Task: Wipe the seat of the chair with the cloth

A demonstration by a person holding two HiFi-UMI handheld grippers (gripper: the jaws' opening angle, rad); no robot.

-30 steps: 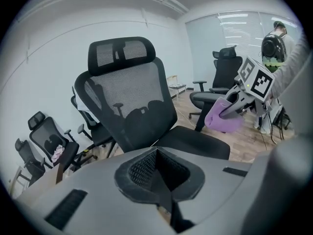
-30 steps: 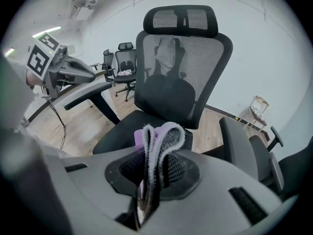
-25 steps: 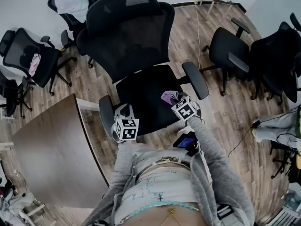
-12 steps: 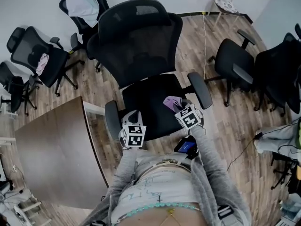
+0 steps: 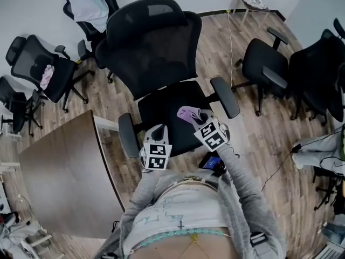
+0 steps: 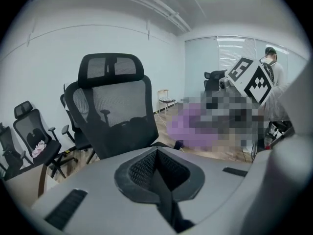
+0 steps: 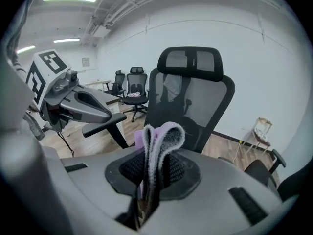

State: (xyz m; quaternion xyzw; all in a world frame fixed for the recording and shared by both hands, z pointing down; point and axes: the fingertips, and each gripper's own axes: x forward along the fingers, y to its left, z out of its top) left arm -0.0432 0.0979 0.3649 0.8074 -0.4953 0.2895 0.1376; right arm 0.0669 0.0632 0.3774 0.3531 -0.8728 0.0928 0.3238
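The person stands at the front edge of a black mesh-backed office chair (image 5: 151,47), both grippers held over its seat (image 5: 164,104). The right gripper (image 5: 197,117) is clamped on a lilac cloth (image 5: 186,112). In the right gripper view the folded cloth (image 7: 161,136) stands up from between the closed jaws of the right gripper (image 7: 148,182), its fuzzy grey edge curling over at the top. From the head view the cloth sits over the front right part of the seat, near the right armrest (image 5: 225,96) (whether it touches the seat fabric cannot be told).

The left gripper (image 5: 160,130) hovers at the seat's front left, just beside the left armrest (image 5: 126,135). In the left gripper view its jaws are pressed together with nothing between them (image 6: 158,173), and they point toward the chair's backrest (image 6: 115,116). The two grippers are near each other but apart. The right gripper's marker cube (image 6: 251,80) shows at the upper right of the left gripper view.

A brown wooden table (image 5: 59,177) stands to the person's left, close to the chair. More black office chairs (image 5: 264,63) stand around on the wood-plank floor (image 5: 253,128). One at the far left has a pink item (image 5: 46,76) on its seat, and a white garment (image 5: 86,4) is draped over another.
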